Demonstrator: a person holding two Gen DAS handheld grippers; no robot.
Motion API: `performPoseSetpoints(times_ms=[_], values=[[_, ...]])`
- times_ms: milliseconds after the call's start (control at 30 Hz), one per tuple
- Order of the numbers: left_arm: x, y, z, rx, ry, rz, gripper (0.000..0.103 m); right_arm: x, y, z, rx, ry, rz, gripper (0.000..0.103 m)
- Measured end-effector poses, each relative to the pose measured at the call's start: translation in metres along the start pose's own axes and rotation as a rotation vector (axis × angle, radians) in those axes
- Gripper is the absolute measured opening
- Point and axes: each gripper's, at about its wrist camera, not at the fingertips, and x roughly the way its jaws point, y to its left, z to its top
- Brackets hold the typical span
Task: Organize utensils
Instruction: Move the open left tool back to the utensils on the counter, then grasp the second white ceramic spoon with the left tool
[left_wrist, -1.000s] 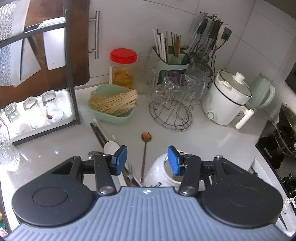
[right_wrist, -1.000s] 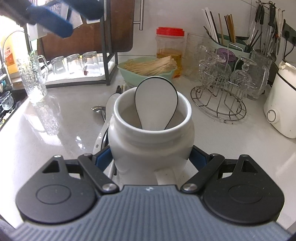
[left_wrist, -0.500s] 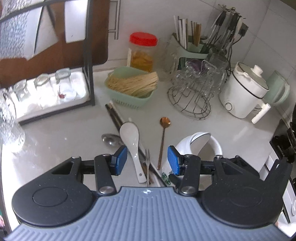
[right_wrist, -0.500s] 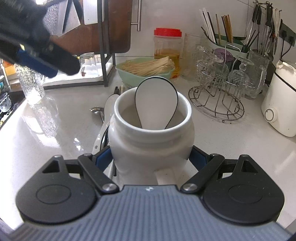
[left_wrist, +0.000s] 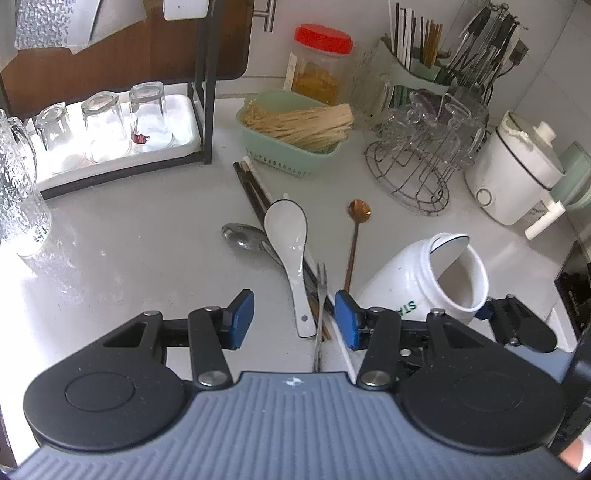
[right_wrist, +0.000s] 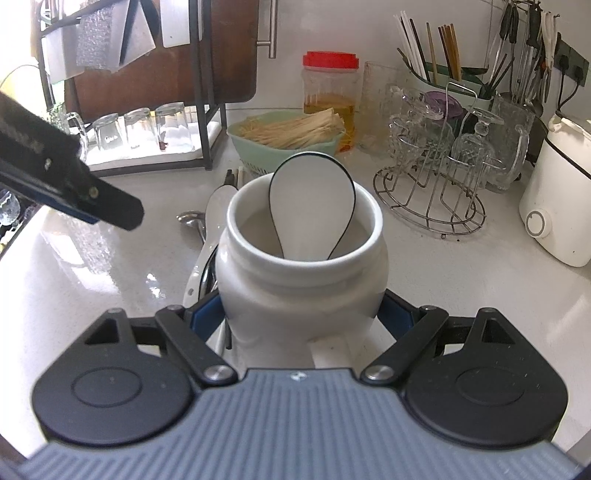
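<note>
Utensils (left_wrist: 295, 266) under open left tool (left_wrist: 291, 319), angled steeply down.

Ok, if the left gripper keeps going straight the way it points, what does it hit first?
Probably the white ceramic spoon handle and the fork beside it, lying on the counter between the left gripper fingers; depth is uncertain.
</note>
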Motion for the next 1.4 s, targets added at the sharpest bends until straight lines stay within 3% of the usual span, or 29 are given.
performPoseSetpoints(times_ms=[167, 367, 500, 667, 1200, 1400], values=[[0.016, -0.003, 0.000, 0.067, 0.020, 0.049, 0.054, 0.001, -0.001, 0.003, -0.006, 0.017, 0.003, 0.090], [0.041, 0.004, 0.013, 0.047, 0.000, 0.060, 0.054, 0.003, -0.001, 0.006, -0.013, 0.044, 0.005, 0.090], [0.054, 0.017, 0.027, -0.024, -0.028, 0.025, 0.060, 0.004, 0.000, 0.008, -0.010, 0.055, 0.003, 0.090], [0.072, 0.019, 0.038, -0.030, -0.052, -0.011, 0.066, 0.003, -0.001, 0.004, -0.025, 0.032, 0.015, 0.091], [0.121, 0.006, 0.044, 0.023, -0.077, 0.004, 0.065, -0.002, -0.004, -0.002, -0.037, 0.006, 0.039, 0.090], [0.126, 0.000, 0.047, 0.054, -0.081, 0.013, 0.059, -0.002, -0.004, -0.001, -0.043, 0.009, 0.041, 0.090]])
